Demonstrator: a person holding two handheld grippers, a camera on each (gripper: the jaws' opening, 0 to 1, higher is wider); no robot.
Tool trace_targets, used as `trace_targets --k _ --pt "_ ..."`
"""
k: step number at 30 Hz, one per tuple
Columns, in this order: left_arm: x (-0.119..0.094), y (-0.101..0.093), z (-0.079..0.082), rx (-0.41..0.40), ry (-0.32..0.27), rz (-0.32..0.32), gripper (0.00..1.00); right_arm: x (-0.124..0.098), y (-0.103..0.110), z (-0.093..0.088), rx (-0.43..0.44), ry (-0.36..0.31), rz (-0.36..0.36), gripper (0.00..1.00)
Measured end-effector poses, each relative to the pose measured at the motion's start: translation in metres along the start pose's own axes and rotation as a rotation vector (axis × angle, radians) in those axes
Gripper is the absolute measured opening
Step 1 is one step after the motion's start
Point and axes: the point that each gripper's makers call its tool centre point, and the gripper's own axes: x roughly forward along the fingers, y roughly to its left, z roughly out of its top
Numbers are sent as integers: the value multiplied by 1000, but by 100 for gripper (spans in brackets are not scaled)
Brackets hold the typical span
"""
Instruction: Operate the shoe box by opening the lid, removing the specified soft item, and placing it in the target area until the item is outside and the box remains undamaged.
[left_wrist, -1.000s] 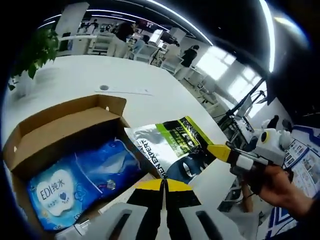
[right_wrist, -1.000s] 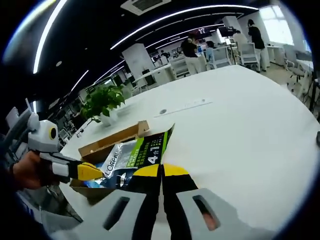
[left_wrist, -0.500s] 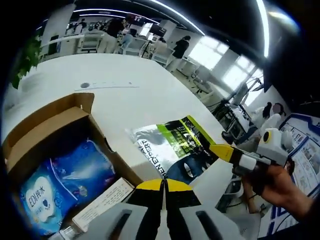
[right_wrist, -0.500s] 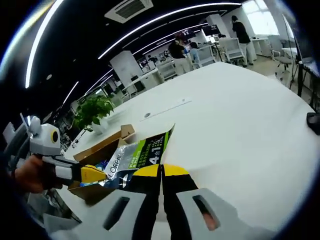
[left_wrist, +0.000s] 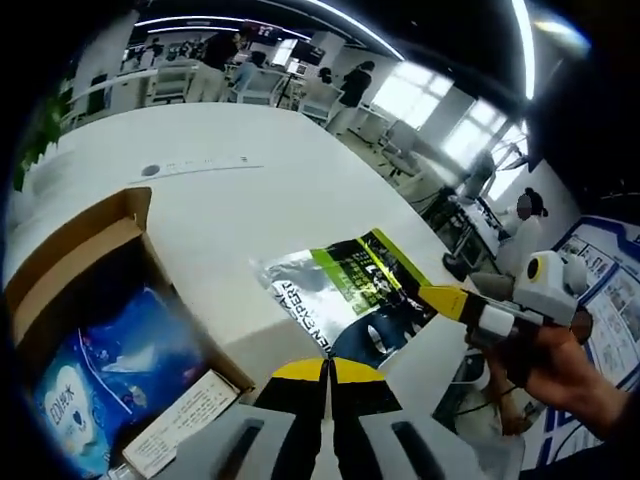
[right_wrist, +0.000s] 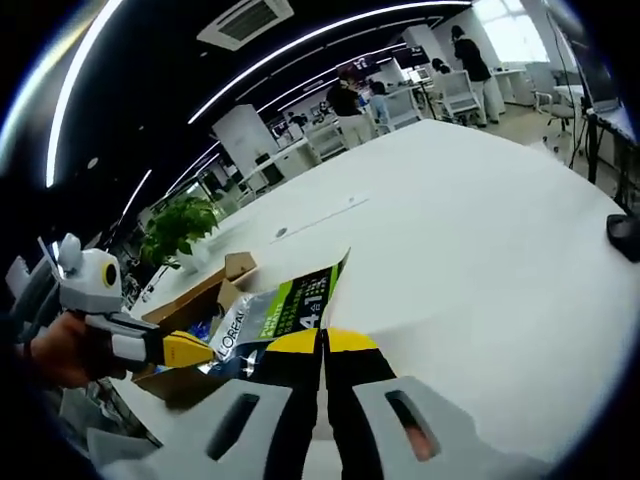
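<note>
Both claws read closed: my right claw pinched the green-and-silver pouch over the white tabletop, beside the open shoe box; left claw held nothing.

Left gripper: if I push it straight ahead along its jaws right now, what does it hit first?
Most likely the green and silver pouch, held by the right gripper directly ahead of the left gripper. Beyond it lies bare white table. Depth is hard to judge; the jaws might pass beneath it.
</note>
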Motion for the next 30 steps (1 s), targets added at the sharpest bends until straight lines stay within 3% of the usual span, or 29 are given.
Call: trace_targets --k 23,30 --pt "56 7 36 20 23 58 0 51 -53 22 11 63 -3 0" --pt "74 11 35 9 47 75 1 67 -67 22 15 94 -4 0"
